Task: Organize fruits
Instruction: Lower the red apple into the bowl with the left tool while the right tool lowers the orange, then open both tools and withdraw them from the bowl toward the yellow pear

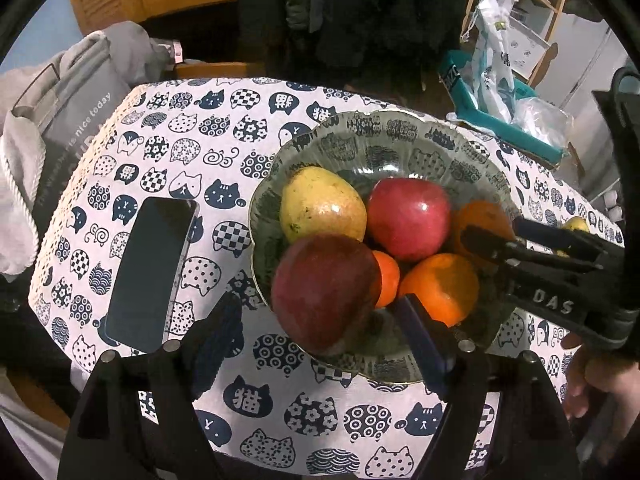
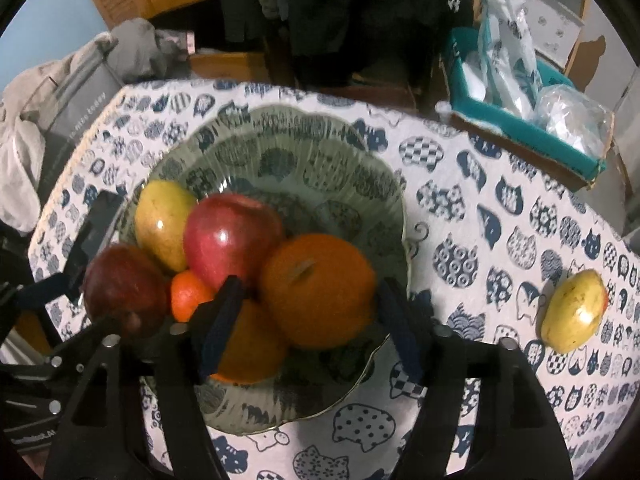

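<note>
Fruits fill the bowl (image 1: 360, 128); my left gripper (image 1: 320, 320) stands released around the dark red apple (image 1: 324, 292), my right gripper (image 2: 308, 312) released astride the orange (image 2: 320, 288).

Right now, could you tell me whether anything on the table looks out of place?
Yes: one yellow pear lies alone on the tablecloth, right of the bowl, while the other fruit is piled inside. A phone also lies left of the bowl.
</note>
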### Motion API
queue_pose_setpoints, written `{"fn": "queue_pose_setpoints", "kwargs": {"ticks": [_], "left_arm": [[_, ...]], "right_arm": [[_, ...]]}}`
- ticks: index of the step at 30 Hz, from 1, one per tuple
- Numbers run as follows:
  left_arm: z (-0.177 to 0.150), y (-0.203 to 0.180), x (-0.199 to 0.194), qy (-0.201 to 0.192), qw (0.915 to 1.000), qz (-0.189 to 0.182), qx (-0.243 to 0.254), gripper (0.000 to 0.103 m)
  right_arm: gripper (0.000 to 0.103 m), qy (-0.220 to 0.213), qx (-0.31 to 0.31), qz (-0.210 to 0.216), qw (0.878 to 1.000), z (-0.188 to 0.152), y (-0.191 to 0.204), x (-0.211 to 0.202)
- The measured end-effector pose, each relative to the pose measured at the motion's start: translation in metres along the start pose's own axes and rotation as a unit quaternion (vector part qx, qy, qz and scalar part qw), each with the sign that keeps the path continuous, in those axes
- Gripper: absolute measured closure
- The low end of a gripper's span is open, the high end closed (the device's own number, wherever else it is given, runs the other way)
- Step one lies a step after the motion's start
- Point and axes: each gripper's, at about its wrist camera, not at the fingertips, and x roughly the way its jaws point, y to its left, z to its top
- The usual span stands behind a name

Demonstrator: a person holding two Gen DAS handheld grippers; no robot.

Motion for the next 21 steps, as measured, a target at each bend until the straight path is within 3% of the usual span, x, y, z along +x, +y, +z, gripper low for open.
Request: {"fn": "queue_pose_setpoints", "kwargs": {"ticks": [10, 21], "left_arm": [[0.006, -0.008, -0.028, -0.031, 0.9995, -0.009, 0.004, 0.021], [0.012, -0.034, -0.082, -0.098, 0.9943, -0.032, 0.026, 0.02]], "right_arm": [[0.027, -0.06, 0.006, -0.005, 0.998, 0.011, -0.005, -0.052], [0.027, -0.135, 0.007, -0.044, 0.99, 0.008, -0.024, -0.133]]}}
